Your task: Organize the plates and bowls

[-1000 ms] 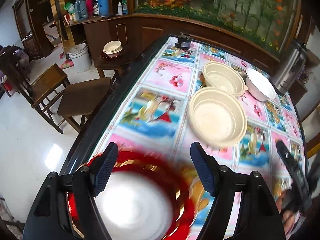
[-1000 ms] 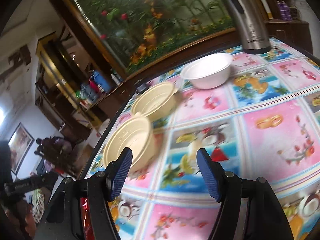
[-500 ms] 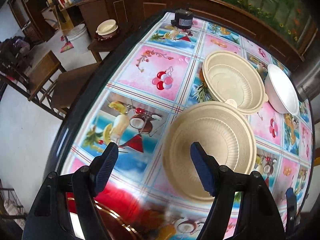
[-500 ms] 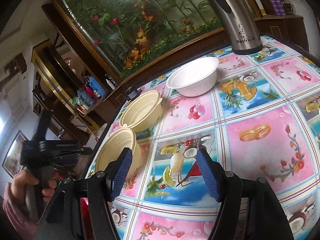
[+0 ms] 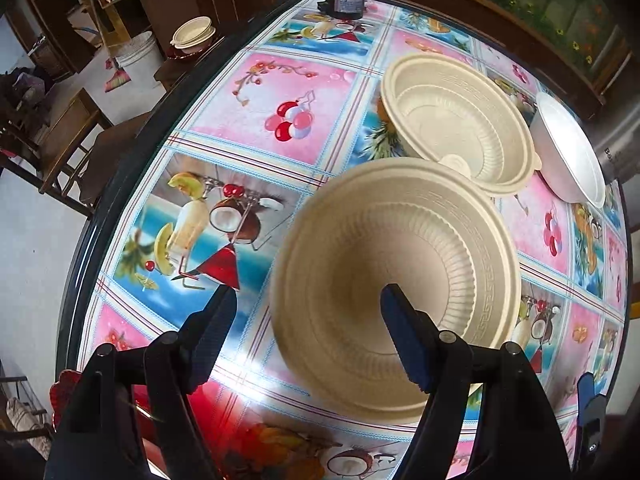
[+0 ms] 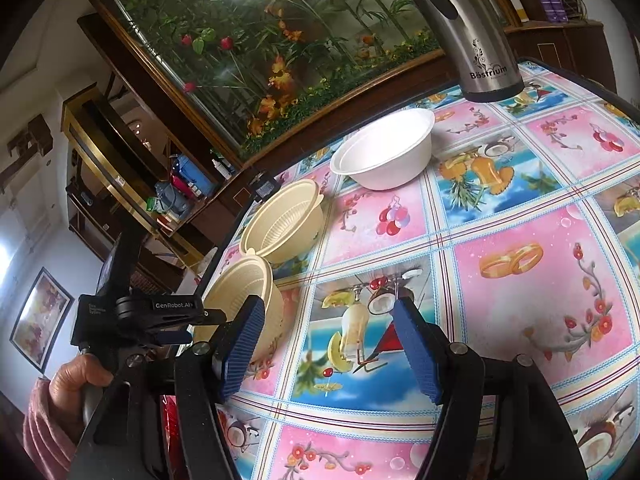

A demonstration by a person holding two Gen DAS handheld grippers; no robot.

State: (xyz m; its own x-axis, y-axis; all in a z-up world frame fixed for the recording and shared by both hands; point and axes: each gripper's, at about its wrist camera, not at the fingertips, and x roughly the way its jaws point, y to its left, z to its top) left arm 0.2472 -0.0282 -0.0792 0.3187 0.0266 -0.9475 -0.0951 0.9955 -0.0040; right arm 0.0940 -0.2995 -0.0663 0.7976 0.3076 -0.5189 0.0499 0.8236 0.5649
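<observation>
The left gripper (image 5: 308, 318) points steeply down over the near bowl (image 5: 396, 284), its jaws spread apart and gripping nothing: one finger hangs over the bowl's ribbed inside, the other over the tablecloth (image 5: 256, 112) just outside the rim, so the near wall of the bowl sits between them, with no pad pressing on it that I can see. This cream bowl stands upright near the table's left edge, and a second cream bowl (image 5: 460, 120) of the same kind sits just behind it, their rims touching or nearly so. Beyond that pair a white bowl (image 5: 576, 160) stands a little apart, close to a steel kettle (image 6: 476, 32) at the far side. A red plate (image 5: 64, 380) peeks out at the near left corner of the table, mostly hidden behind the gripper's frame. The right gripper (image 6: 328, 348) hovers lower-angled over the cloth to the right of the near bowl, jaws likewise parted and empty, only the printed fruit picture showing between them. From its view a hand (image 6: 76, 376) in a pink sleeve (image 6: 44, 432) grasps the handle of the left gripper beside the near bowl.
</observation>
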